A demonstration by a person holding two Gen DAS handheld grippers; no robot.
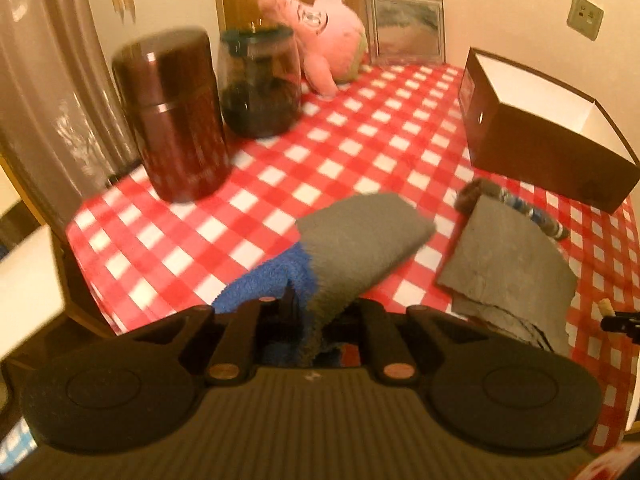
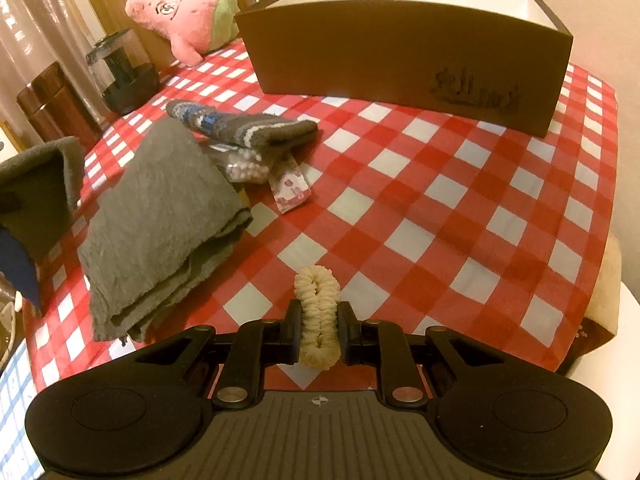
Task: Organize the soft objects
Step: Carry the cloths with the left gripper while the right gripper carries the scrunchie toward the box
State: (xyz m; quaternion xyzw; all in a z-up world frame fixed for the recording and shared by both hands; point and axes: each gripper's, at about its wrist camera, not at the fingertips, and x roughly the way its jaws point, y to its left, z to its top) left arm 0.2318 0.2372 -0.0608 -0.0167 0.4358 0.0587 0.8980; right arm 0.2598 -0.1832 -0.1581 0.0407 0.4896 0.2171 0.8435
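Note:
My left gripper (image 1: 316, 314) is shut on a grey and blue fleecy cloth (image 1: 360, 248), which hangs lifted above the red checked tablecloth (image 1: 340, 152). The same cloth (image 2: 36, 192) shows at the far left of the right wrist view. My right gripper (image 2: 319, 320) is shut on a cream scrunchie (image 2: 318, 296), held just above the tablecloth (image 2: 440, 208). A folded grey cloth (image 2: 160, 216) lies on the table, with a striped sock (image 2: 240, 126) behind it. A pink plush toy (image 1: 324, 28) leans at the back of the table.
An open brown box (image 2: 400, 52) with a white inside stands at the back right. A brown canister (image 1: 176, 116) and a glass jar (image 1: 260, 84) stand at the back left. A bead packet (image 2: 248, 168) and a patterned strip (image 2: 290, 188) lie by the sock. A framed picture (image 1: 406, 28) leans on the wall.

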